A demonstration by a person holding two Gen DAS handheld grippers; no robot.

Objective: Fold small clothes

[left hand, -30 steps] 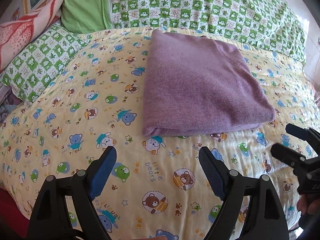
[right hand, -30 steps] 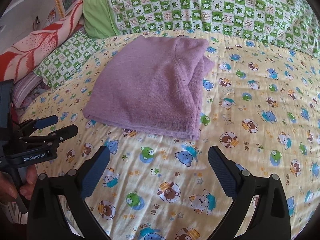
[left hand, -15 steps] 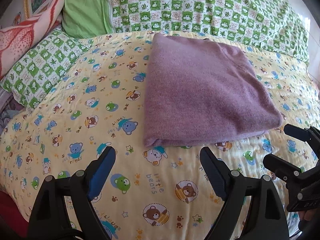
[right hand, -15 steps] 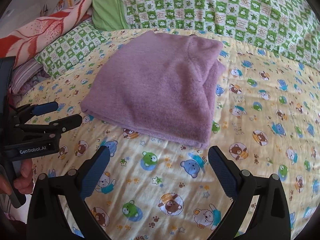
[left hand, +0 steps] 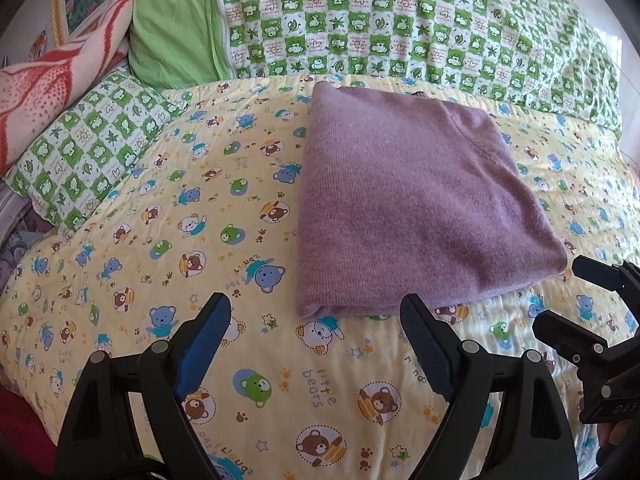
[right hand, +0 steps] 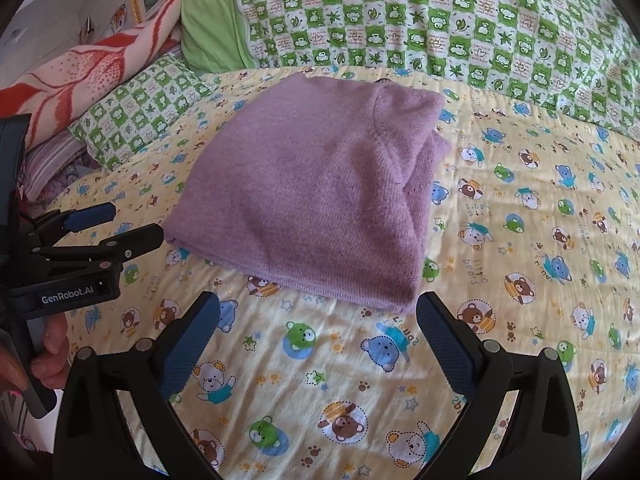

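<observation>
Left gripper (left hand: 316,312) sits at the bottom of the left wrist view with its blue-padded jaws spread wide and nothing between them, just hanging over the yellow bear-print bedspread (left hand: 240,240). Right above the gap, in the centre of the frame and a bit to the right, lies the purple knit garment (left hand: 416,208), folded into a neat, roughly square stack and flat on the bedspread. Its near edge is just beyond the fingertips, not touching them. Over at the right edge you can see the right gripper (left hand: 560,300) poking in, jaws apart too, near the garment's lower right corner but clear of it. Along the top runs a green checked pillow (left hand: 400,24), a smaller green checked pillow (left hand: 92,144) sits at mid left, and a red and white blanket (left hand: 44,84) is bunched in the upper left.

Right wrist view, same deal: right gripper (right hand: 320,316) at the bottom, jaws wide open and empty, hovering over the bedspread (right hand: 520,240). The purple garment (right hand: 316,200) is in the middle of the frame, with a seam line visible near its upper right and the layered edges showing down its right side. The near corner comes close to the right fingertip, still apart. At the left edge the left gripper (right hand: 132,226) shows up, labelled GenRobot.AI, open with nothing in it, with the person's hand (right hand: 48,352) wrapped round its handle at lower left.
</observation>
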